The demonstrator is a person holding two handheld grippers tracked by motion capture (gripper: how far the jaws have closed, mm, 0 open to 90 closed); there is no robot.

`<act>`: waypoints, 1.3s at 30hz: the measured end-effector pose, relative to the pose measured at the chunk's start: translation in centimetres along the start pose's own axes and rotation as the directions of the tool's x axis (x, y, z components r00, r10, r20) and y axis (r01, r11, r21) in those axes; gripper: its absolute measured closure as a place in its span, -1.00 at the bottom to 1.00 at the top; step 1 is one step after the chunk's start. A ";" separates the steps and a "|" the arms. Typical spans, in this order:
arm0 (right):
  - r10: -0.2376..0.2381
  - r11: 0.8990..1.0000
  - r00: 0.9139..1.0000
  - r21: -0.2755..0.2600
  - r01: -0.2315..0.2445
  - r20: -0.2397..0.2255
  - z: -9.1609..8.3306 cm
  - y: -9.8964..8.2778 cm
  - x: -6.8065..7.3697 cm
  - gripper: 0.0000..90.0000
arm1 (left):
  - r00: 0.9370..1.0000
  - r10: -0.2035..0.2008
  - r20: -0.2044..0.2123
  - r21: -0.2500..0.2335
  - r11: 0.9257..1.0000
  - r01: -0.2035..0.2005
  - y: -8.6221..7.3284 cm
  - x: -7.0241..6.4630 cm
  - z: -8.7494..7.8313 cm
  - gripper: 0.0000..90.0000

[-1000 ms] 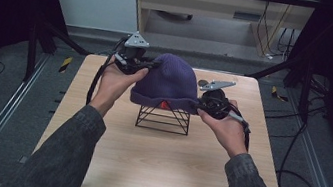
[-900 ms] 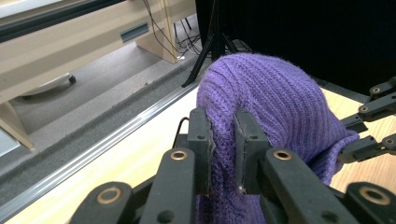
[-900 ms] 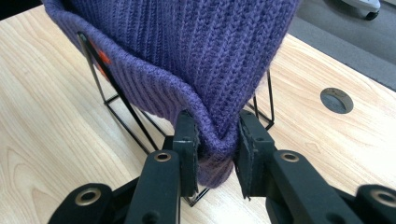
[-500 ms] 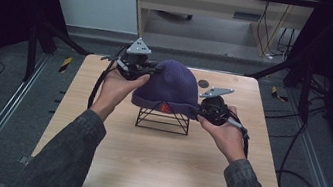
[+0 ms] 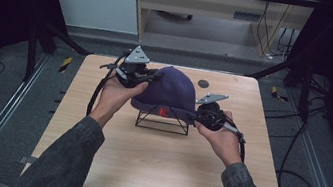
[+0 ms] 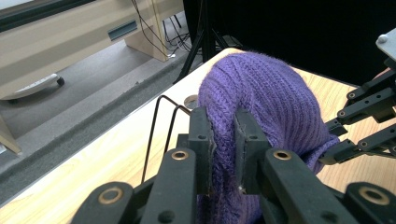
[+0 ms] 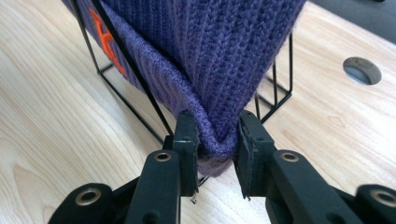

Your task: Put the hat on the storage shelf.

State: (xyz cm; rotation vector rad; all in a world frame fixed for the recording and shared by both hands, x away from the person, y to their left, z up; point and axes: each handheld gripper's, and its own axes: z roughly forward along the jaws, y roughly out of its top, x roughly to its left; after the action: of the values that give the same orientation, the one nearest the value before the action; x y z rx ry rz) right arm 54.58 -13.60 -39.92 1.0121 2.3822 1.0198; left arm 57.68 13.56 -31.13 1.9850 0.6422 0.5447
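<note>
At the near edge of the wooden surface (image 5: pixel 162 169) two forearms come in. Right gripper (image 5: pixel 200 115), fingers clamped on the folded brim of the purple knit beanie (image 5: pixel 169 94). Left gripper (image 5: pixel 149 76), fingers clamped on the beanie's knit at its other side. Beanie sits over a black wire stand (image 5: pixel 162 122) mid-surface. Beyond it, a round grommet hole (image 5: pixel 203 83).

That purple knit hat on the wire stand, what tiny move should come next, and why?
Probably ease both claws a little lower. The left claw and right claw each pinch the hat at its rim, and it already drapes over the wire stand, so pulling down should seat it.
</note>
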 end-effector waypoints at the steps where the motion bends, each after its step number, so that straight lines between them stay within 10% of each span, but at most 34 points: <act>1: 0.004 1.000 1.000 0.005 -0.004 0.001 0.1 0.0 0.0 0.60 | 1.000 -0.001 0.000 -0.001 1.000 0.001 -0.1 0.0 0.0 0.76; 39: 0.011 0.995 1.000 0.100 -0.013 0.026 4.1 -2.5 0.4 0.55 | 0.999 -0.029 0.023 0.038 0.999 0.028 -5.5 -0.4 1.2 0.75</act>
State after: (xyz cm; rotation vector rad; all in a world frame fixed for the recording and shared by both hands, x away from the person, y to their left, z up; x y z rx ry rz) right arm 55.36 -12.58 -44.56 1.0692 2.4304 0.8942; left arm 56.89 14.79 -36.59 2.0114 0.6697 0.4948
